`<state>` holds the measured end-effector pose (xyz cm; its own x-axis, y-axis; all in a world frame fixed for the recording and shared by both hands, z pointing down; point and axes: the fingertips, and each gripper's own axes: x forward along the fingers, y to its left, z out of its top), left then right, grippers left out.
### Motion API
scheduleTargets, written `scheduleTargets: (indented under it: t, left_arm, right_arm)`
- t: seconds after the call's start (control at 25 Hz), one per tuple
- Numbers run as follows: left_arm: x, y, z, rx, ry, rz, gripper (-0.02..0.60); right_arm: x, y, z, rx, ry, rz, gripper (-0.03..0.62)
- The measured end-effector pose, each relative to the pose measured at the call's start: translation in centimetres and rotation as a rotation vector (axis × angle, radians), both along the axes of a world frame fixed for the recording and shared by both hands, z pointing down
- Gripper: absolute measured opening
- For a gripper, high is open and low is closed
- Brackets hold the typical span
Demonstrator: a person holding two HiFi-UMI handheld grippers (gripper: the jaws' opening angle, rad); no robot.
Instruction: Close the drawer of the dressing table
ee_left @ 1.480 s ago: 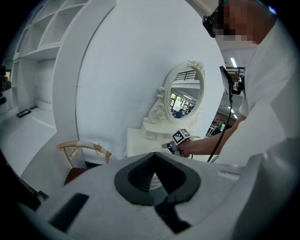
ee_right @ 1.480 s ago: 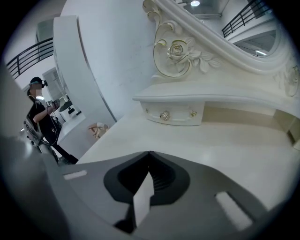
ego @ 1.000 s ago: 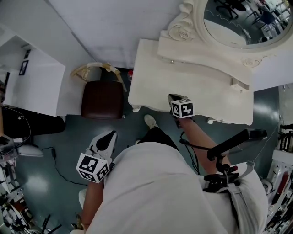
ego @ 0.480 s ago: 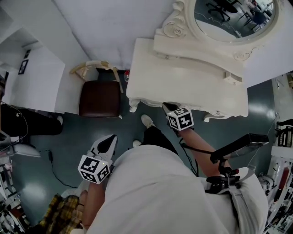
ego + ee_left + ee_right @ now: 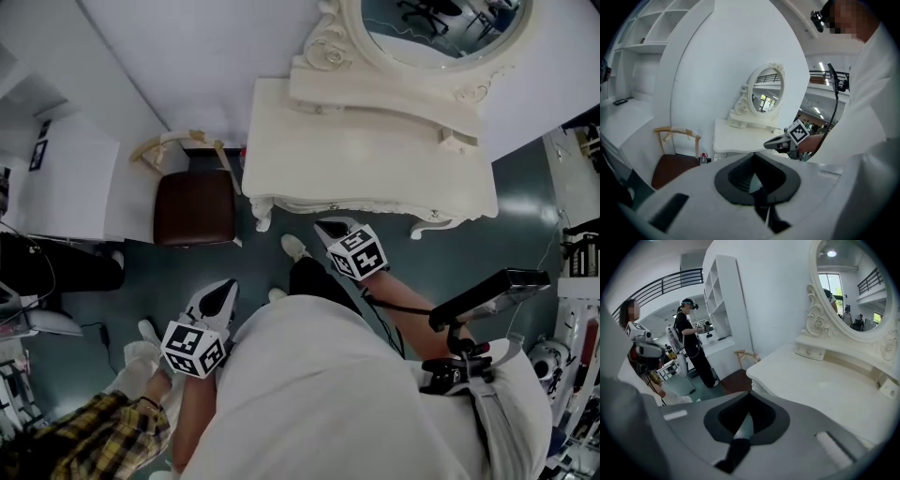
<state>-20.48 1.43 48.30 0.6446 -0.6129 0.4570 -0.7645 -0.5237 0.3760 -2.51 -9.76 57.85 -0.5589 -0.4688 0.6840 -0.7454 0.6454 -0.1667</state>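
Both tools read to me as closed and empty: the right gripper has its jaws pressed together on nothing, and the left gripper looks the same, hanging low on the near left, well away from the furniture. The white dressing table stands against the far wall, its front apron just beyond the right gripper's tips and apart from them. I see no drawer standing proud of that front, so I judge it pushed home or nearly so. Such a drawer should be light, stiff and easy-sliding; a flat push on the middle of its face suits it. The curled legs could snag. A brown-seated chair crowds the left; my moving room is on the near side
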Motion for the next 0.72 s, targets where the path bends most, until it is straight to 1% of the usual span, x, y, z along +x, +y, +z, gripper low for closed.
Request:
scheduleTargets:
  t: [0.28,0.72]
  left_arm:
    - [0.1,0.5,0.3,-0.003,0.0,0.025,0.003]
    - [0.6,1.9,0.5,-0.009,0.006,0.033,0.003]
  right_arm:
    - [-0.7,1.4,-0.8,0.026,0.006,-0.021,0.0]
    - [-1.7,3.5,-2.0,0.058,0.02,-0.095,-0.002]
